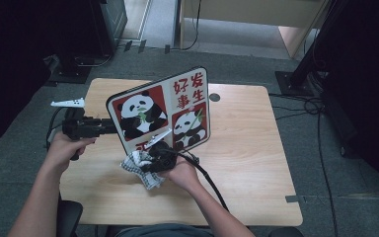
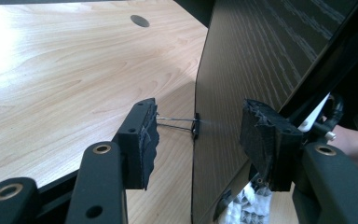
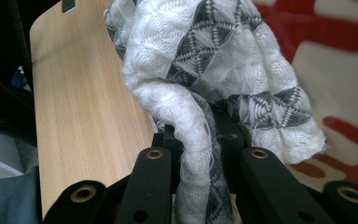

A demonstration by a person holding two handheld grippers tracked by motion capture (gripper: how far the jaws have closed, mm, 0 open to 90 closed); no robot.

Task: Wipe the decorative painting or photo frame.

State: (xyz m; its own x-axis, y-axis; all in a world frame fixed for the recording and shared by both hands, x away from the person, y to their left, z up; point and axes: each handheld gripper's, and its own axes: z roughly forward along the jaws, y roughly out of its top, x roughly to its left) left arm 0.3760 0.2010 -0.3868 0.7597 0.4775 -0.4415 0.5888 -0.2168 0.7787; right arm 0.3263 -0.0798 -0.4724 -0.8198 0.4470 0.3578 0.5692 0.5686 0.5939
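Left hand-held gripper (image 1: 109, 127) sits at 9 o'clock of the board (image 1: 163, 111) in the high view, level, with its jaws astride the board's left edge. In the left gripper view the pads (image 2: 145, 140) stand apart on either side of that edge (image 2: 198, 140); a gap shows on both sides, and whether either pad presses the board cannot be told. A thin wire clip (image 2: 177, 123) juts from the edge toward the left pad.

Right hand-held gripper (image 1: 148, 163) is at 6 o'clock of the board, jaws closed tight on a checked cloth (image 1: 140, 168). In the right gripper view the cloth (image 3: 214, 70) bunches up out of the jaws and lies against the printed face of the board (image 3: 345, 60).

Board position: tilted upright over the middle of the desk (image 1: 246, 148), panda print facing the person, its dark wood-grain back (image 2: 261, 60) toward the left gripper camera. Cloth position: at the board's lower edge, about 7 o'clock of its centre, just above the desk (image 3: 84, 107).
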